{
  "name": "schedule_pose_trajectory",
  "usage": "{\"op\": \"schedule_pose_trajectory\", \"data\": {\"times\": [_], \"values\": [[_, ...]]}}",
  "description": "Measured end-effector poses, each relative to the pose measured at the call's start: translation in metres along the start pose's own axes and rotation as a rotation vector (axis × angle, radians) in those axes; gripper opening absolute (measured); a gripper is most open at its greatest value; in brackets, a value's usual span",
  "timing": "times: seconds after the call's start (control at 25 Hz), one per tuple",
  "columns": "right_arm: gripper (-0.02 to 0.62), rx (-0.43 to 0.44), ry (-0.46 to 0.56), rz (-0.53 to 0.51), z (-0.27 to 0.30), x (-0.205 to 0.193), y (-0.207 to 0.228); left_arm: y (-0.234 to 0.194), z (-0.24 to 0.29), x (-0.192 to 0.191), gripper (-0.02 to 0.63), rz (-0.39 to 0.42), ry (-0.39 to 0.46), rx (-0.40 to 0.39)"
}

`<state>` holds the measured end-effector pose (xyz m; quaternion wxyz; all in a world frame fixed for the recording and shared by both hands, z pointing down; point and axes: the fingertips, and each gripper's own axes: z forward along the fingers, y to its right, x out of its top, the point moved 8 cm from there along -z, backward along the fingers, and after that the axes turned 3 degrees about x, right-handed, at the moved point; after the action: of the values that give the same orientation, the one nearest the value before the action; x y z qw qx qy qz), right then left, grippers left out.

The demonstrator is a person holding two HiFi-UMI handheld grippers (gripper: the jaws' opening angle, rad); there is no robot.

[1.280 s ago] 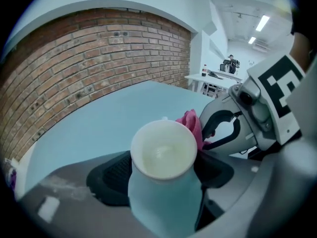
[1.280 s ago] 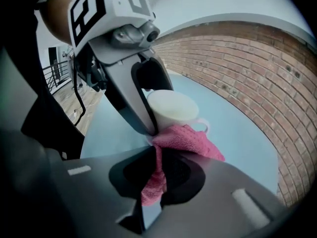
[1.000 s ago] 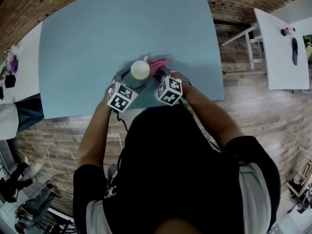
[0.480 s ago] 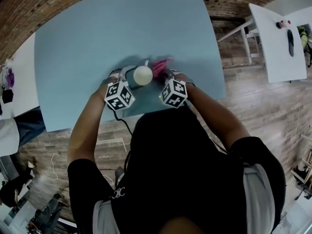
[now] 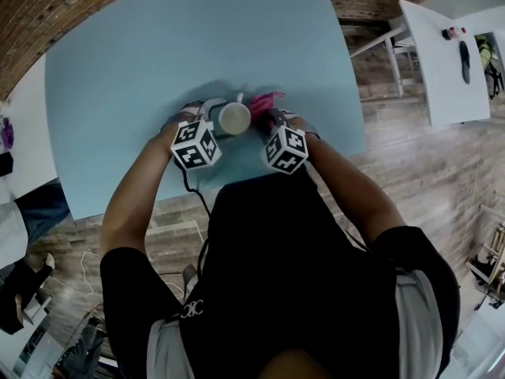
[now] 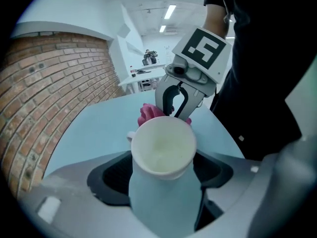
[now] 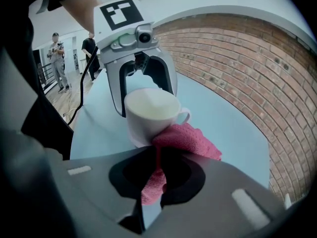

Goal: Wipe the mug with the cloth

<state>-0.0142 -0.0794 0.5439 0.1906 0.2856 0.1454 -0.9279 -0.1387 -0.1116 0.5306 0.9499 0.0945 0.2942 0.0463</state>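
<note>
Between the jaws of the left gripper (image 7: 143,83) sits the white mug (image 6: 163,152), clamped across its body with the jaws spread wide to take its width. That grip leaves the rim, the mouth and the far side bare, which I take to be the point: one tool steadies the mug while the other works on it. The mug leans, its open mouth tipped toward the person, probably so the wall being cleaned faces the other tool. Its handle (image 7: 184,115) points away from the left gripper's jaws, clear of the clamp. Whether its base touches the surface below I cannot tell.

The right gripper (image 6: 177,105) is closed on a bunched pink cloth (image 7: 185,138), pinching it near one end so that a thick wad pokes out past the tips. That wad lies against the lower outside of the mug, just under the handle, so the soft fabric and not the hard jaws meets the mug. The two tools face each other across the mug, close together.

All this happens over the near part of the pale blue counter (image 5: 158,54), close to the person's body, where both arms can reach without stretching; the wiping looks under way and not yet finished
</note>
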Motion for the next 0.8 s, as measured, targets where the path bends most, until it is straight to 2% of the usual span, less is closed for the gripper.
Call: {"op": "schedule_pose_trajectory", "data": {"times": [0.16,0.28,0.48,0.64,0.72,0.8], "values": [[0.042,0.013,0.014,-0.033,-0.005,0.005,-0.003,0.002,-0.002,-0.003,0.405,-0.181,0.024,0.076],[0.043,0.051,0.027,-0.087,-0.012,0.007,-0.013,0.008,-0.002,-0.002,0.405,-0.271,0.005,0.130],[0.043,0.134,0.039,-0.193,-0.020,0.011,-0.037,0.014,0.000,0.004,0.405,-0.319,-0.077,0.189],[0.043,0.204,0.030,-0.323,-0.015,0.010,-0.059,0.018,0.003,0.007,0.405,-0.353,-0.092,0.212],[0.043,0.210,0.018,-0.331,-0.009,0.006,-0.058,0.020,0.004,0.007,0.403,-0.364,-0.098,0.214],[0.043,0.211,0.014,-0.286,-0.006,0.002,-0.049,0.020,0.004,0.008,0.402,-0.381,-0.109,0.218]]}}
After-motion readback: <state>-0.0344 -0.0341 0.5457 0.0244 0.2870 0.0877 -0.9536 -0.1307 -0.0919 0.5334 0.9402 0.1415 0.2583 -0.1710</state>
